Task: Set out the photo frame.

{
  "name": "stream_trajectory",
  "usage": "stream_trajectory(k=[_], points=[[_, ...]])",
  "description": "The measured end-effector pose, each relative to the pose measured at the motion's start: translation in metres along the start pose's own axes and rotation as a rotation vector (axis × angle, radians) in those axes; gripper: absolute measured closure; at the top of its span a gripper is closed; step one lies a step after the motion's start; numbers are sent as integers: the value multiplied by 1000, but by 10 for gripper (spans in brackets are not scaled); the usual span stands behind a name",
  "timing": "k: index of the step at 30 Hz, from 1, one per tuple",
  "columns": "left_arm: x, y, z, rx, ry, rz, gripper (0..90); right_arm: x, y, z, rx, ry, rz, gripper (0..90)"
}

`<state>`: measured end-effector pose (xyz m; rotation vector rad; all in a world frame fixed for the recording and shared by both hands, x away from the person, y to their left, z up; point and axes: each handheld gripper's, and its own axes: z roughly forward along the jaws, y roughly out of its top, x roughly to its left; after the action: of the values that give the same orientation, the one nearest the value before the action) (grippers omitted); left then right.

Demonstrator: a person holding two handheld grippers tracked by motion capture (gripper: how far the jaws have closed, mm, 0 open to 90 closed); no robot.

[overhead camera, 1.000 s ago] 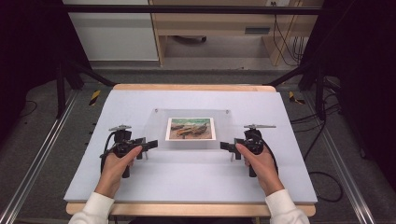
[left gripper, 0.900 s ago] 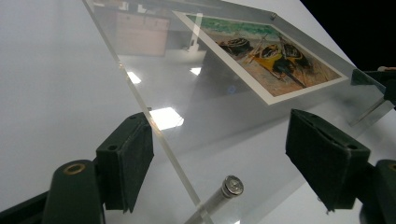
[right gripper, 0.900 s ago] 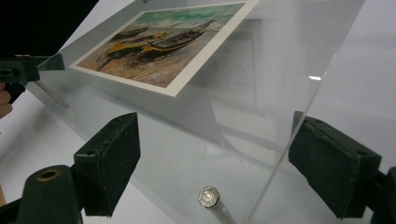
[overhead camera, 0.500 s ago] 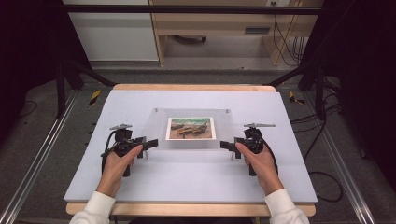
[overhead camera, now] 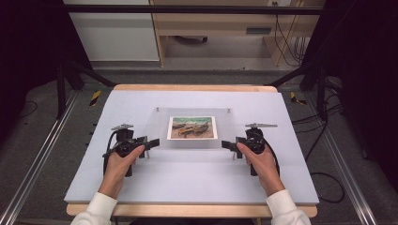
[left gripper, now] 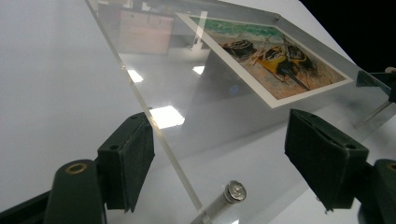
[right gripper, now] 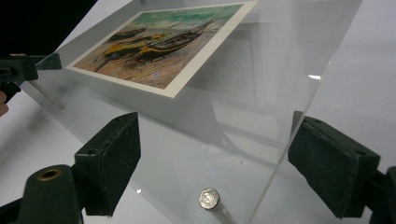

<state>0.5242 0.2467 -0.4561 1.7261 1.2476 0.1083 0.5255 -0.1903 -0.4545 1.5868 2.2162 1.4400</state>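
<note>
A clear acrylic panel rests on the white table top, raised on short metal posts. Under it is a print of boats on a beach. My left gripper is open at the panel's near left corner. In the left gripper view the panel edge runs between the pads, above a corner post. My right gripper is open at the near right corner. In the right gripper view its pads straddle the panel corner and a post. The print lies farther in.
The white top sits on a wooden table with a metal frame rail along the left. A dark stand leg and cables lie beyond the table's sides. Behind the table stands a wooden bench.
</note>
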Motion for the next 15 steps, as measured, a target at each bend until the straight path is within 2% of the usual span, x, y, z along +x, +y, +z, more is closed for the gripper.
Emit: stream_trajectory(k=[15], points=[[-5,-3,-6,-14,18,33,272,7,-3,-7,-2,-23,-42,204]])
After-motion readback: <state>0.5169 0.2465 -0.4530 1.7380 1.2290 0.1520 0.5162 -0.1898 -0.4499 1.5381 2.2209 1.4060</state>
